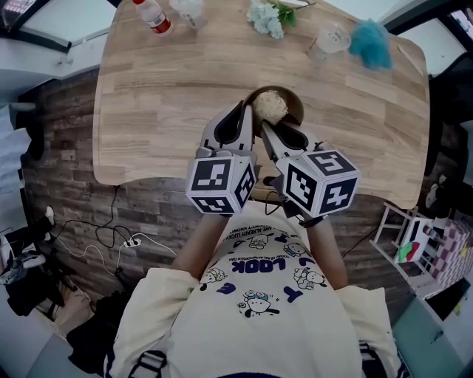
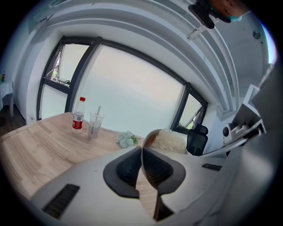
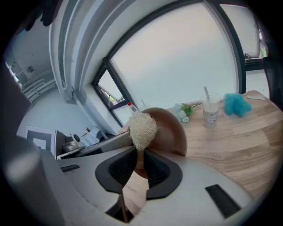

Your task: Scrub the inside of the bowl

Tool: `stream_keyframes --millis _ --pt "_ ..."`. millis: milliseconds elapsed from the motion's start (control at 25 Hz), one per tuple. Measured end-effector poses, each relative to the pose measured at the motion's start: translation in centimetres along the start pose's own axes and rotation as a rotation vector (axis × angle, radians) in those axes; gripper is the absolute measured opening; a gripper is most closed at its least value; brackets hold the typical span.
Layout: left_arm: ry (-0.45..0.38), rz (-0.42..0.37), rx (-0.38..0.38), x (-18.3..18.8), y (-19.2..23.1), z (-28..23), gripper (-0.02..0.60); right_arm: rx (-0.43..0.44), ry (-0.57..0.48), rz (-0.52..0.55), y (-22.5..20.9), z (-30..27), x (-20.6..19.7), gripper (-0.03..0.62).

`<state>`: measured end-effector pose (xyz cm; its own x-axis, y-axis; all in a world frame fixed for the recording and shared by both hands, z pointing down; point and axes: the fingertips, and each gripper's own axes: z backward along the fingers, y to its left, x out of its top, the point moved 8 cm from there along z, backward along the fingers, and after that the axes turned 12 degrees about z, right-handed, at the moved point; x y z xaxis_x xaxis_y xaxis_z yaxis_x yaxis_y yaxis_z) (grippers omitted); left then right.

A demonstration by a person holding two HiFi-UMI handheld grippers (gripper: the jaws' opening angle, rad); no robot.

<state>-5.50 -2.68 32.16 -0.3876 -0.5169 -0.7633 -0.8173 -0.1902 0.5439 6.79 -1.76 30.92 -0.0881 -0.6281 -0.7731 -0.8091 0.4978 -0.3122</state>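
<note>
A brown bowl (image 1: 290, 101) stands tilted near the front middle of the wooden table (image 1: 162, 96). My left gripper (image 1: 248, 112) is shut on the bowl's left rim (image 2: 147, 137), which runs thin between the two pads. A pale loofah scrubber (image 1: 271, 105) lies against the inside of the bowl (image 3: 170, 130). My right gripper (image 1: 267, 128) is shut on the scrubber's stem, and the fibrous head (image 3: 142, 125) stands up just past the jaws (image 3: 140, 153). The scrubber (image 2: 170, 140) also shows over the rim in the left gripper view.
Along the table's far edge stand a red-labelled bottle (image 1: 154, 16), a clear cup (image 1: 188, 9), pale artificial flowers (image 1: 267, 18), a plastic cup with a straw (image 1: 330, 38) and a blue fluffy ball (image 1: 372, 43). The table's front edge (image 1: 148, 179) is close to the person.
</note>
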Motion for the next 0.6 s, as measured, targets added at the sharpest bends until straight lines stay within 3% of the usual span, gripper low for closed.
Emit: stream_keyframes --millis 280,600 --pt "0.004 -0.02 0.036 0.4 1.0 -0.2 0.044 -0.002 0.098 0.149 0.5 -0.7 -0.2 0.049" --pt "0.023 -0.028 0.053 0.4 1.4 -0.1 0.046 -0.167 0.164 0.396 0.1 -0.7 -0.1 0.049"
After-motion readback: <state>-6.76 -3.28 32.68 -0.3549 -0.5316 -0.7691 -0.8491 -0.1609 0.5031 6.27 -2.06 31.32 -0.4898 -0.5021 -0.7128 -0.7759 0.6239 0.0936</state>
